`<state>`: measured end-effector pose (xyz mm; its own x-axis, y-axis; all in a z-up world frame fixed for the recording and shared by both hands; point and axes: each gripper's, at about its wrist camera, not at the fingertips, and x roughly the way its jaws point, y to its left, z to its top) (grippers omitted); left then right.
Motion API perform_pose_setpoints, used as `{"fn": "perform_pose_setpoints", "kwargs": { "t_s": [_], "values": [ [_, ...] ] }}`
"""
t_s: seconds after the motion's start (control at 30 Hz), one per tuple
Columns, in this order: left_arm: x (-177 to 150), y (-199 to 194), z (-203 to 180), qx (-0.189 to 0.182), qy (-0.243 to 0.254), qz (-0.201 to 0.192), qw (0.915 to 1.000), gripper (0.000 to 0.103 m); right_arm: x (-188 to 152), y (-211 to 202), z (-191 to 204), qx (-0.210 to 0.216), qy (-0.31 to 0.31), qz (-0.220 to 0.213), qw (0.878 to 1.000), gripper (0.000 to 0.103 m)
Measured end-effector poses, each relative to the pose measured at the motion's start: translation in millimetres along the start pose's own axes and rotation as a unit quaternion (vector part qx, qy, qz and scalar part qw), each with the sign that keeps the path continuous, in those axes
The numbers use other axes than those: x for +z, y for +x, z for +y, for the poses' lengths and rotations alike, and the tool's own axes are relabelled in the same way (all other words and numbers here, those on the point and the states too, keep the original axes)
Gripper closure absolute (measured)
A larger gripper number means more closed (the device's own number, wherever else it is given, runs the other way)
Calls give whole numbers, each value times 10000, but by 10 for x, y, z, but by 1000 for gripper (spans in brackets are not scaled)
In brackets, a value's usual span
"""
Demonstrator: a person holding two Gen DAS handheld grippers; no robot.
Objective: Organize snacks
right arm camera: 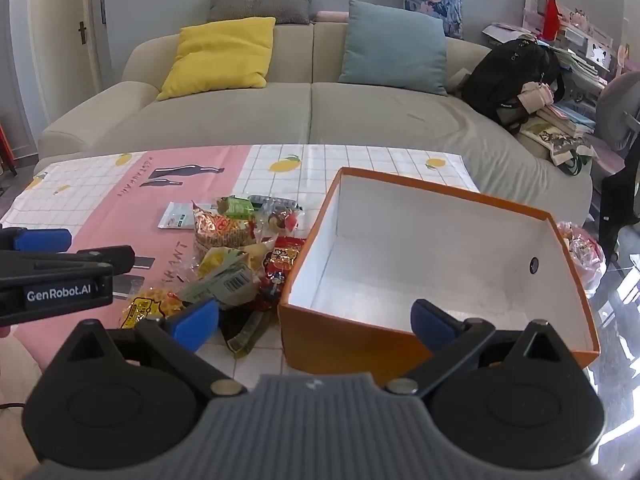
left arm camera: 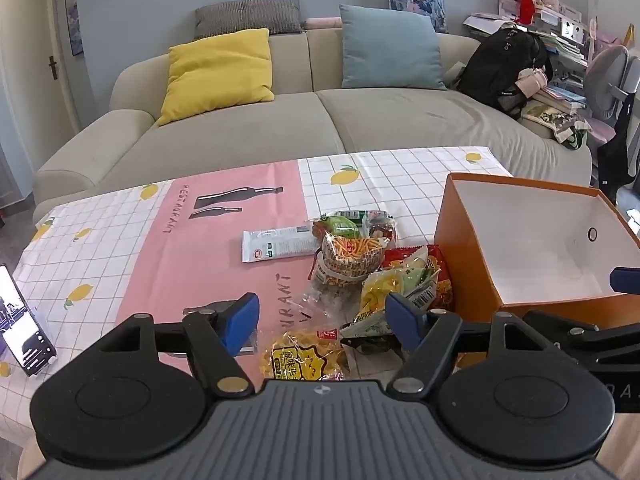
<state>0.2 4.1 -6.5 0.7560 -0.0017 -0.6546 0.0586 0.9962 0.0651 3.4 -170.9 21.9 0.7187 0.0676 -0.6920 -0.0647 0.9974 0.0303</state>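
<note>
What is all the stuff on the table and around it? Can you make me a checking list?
Surface: table under a tablecloth with pink panels and lemon checks.
Job's things: a pile of snack packets lies left of the orange box, whose white inside looks empty; a flat white packet lies apart on the pink.
Clutter: a phone propped at the left edge; a bag of snacks beyond the box.
Grippers: left gripper open above the nearest packets; right gripper open at the box's near wall; neither holds anything.
Cables: nothing seen.
Surroundings: a sofa with yellow and blue cushions, a black backpack, stacked books.
</note>
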Motion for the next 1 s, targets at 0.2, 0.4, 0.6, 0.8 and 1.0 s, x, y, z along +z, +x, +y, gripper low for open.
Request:
{"fn": "perform_pose_setpoints", "kwargs": {
  "t_s": [0.2,0.4,0.6,0.8,1.0],
  "values": [
    [-14,0,-13,2,-7,44,10000,18,13,39,-15,-11,92,95,9999,3],
    [0,5,-2,25,-44,75,10000,18,13,52,-26,-8,126,166,9998,3],
    [7,5,10,-1,-88,98,9999,18,10,78,-20,-53,100,217,9997,3],
    [-3,12,19,-1,-112,126,9999,18,6,93,-8,-67,98,235,9997,3],
    [-9,14,26,-5,-162,161,9997,18,5,101,16,-38,53,244,9997,3]
  ]
}}
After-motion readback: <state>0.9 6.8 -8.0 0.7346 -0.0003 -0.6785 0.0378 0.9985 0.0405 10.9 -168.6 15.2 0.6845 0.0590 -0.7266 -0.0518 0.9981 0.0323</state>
